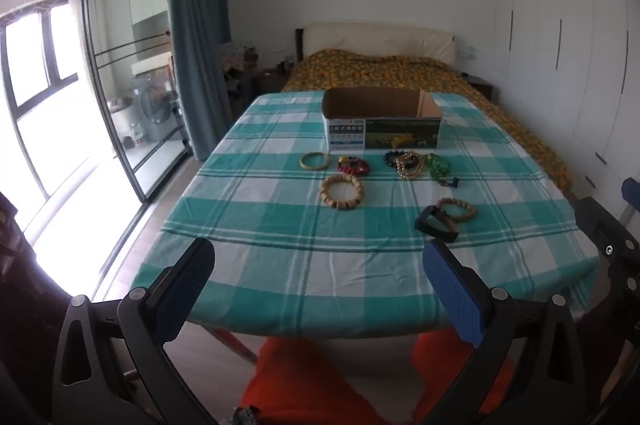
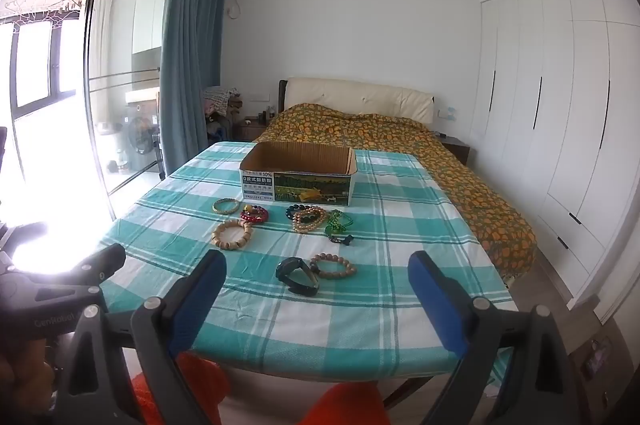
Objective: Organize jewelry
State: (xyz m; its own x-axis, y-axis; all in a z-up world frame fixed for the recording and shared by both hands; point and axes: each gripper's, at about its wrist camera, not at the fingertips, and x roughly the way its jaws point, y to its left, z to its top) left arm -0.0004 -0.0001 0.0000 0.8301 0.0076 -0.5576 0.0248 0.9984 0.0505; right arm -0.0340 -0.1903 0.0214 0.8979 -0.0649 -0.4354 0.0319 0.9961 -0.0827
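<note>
An open cardboard box (image 1: 382, 123) (image 2: 298, 181) stands at the far middle of the teal checked table (image 1: 280, 265) (image 2: 380, 305). In front of it lie several bracelets: a light wooden bead one (image 1: 341, 191) (image 2: 232, 234), a yellow-green bangle (image 1: 315, 160) (image 2: 225, 205), a red bead one (image 1: 353, 165) (image 2: 254, 213), a pearl-and-dark pile (image 1: 408, 163) (image 2: 307, 218), a green one (image 1: 439, 165) (image 2: 337, 220), a tan bead one (image 1: 457, 209) (image 2: 333, 265) and a black watch (image 1: 436, 223) (image 2: 298, 275). My left gripper (image 1: 320, 265) and right gripper (image 2: 316, 273) are open and empty at the near edge.
A bed (image 2: 400, 141) with an orange patterned cover lies behind the table. White wardrobes (image 2: 560, 113) line the right wall. A blue curtain (image 2: 188, 57) and glass sliding doors (image 1: 120, 65) are on the left. Orange-clad knees (image 1: 304, 377) show below the table edge.
</note>
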